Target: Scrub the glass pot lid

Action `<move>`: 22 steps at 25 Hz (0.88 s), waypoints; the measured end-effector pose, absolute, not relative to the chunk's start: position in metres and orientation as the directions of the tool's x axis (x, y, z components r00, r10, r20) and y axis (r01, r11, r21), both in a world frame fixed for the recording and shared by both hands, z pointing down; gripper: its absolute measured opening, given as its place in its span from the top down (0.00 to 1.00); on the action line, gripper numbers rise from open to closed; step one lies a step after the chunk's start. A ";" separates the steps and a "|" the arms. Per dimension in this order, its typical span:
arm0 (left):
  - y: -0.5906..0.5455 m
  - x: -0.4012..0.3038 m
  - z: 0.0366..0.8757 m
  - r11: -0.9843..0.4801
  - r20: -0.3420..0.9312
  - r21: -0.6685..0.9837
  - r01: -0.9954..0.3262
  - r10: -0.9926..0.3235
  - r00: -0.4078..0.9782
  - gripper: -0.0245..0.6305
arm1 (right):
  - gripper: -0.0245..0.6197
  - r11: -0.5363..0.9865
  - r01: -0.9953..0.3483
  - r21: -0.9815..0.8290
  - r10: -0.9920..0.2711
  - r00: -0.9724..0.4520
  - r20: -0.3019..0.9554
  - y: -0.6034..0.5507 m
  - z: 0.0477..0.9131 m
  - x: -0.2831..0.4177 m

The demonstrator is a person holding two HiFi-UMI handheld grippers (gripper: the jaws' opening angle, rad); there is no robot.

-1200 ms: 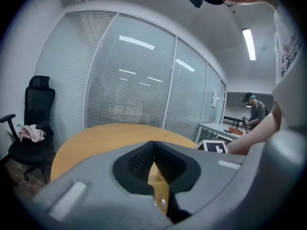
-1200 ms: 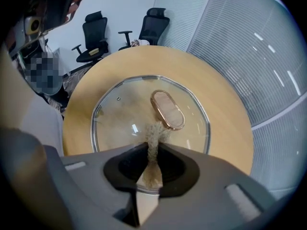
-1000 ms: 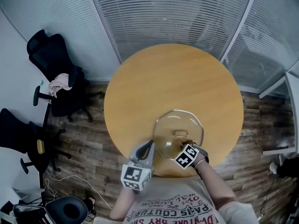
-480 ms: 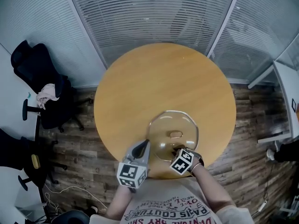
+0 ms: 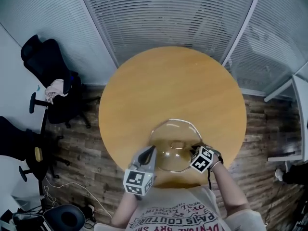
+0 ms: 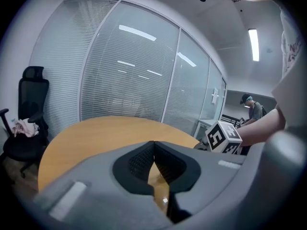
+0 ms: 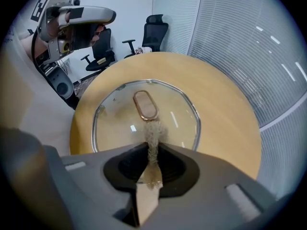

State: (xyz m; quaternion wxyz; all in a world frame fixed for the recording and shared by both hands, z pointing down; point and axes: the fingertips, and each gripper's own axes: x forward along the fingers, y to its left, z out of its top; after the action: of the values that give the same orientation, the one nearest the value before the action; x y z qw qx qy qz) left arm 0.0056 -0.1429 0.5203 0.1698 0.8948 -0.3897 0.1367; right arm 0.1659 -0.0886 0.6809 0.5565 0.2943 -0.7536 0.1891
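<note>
The round wooden table (image 5: 168, 81) is taking up the middle of the head view, and the glass pot lid (image 5: 163, 139) is lying flat on its near part, close to the person.

The right gripper (image 7: 152, 147) is the nearer of the two to the work. It is reaching in over the lid's near-right rim, and its jaws are pinching a thin tan scrubber (image 7: 152, 133) that is sticking out ahead of them, edge-on to the camera. From this gripper the lid is lying straight ahead and below. The oval handle (image 7: 145, 104) is sitting just beyond the scrubber's frayed tip, its long axis running nearly away from the jaws and leaning slightly left. Any stroke forward is therefore heading straight onto the handle, while the open glass is lying to either side of it.

The left gripper (image 5: 153, 149) is hanging by the lid's near-left rim with its jaws pressed together and nothing between them. In the right gripper view it is showing up high and off to the left, apart from the lid.

The scrubber's tip is probably resting on the glass, but the angle is making contact hard to confirm. The right gripper's own body is covering the lid's near rim in its view. In the head view the marker cube is hiding the scrubber. The left gripper view is showing mostly bare table, with only a glinting sliver below its jaws.
</note>
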 end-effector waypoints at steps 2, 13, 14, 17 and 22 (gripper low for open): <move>-0.145 0.011 0.522 -0.605 0.386 0.193 -0.773 -0.677 0.626 0.95 | 0.87 0.780 -0.624 0.056 -0.241 -0.217 0.946 -0.106 0.681 0.178; -0.111 0.071 0.540 -0.417 0.396 0.181 -0.891 -0.798 0.454 0.95 | 0.87 0.929 -0.304 0.210 -0.313 -0.348 0.883 -0.176 0.692 0.199; -0.109 0.072 0.540 -0.407 0.390 0.171 -0.898 -0.809 0.441 0.95 | 0.87 0.935 -0.277 0.220 -0.314 -0.362 0.878 -0.181 0.693 0.196; -0.112 0.066 0.535 -0.375 0.371 0.162 -0.913 -0.834 0.408 0.95 | 0.87 0.948 -0.200 0.248 -0.310 -0.395 0.865 -0.200 0.696 0.178; -0.110 0.057 0.526 -0.336 0.352 0.149 -0.930 -0.861 0.368 0.95 | 0.87 0.947 -0.075 0.313 -0.314 -0.421 0.851 -0.218 0.702 0.150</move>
State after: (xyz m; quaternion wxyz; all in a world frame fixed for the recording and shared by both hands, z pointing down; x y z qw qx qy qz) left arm 0.0574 -0.1103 0.5257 0.1638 0.8106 -0.5523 0.1054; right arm 0.1500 -0.2183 0.7024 0.5252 0.1167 -0.8352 -0.1137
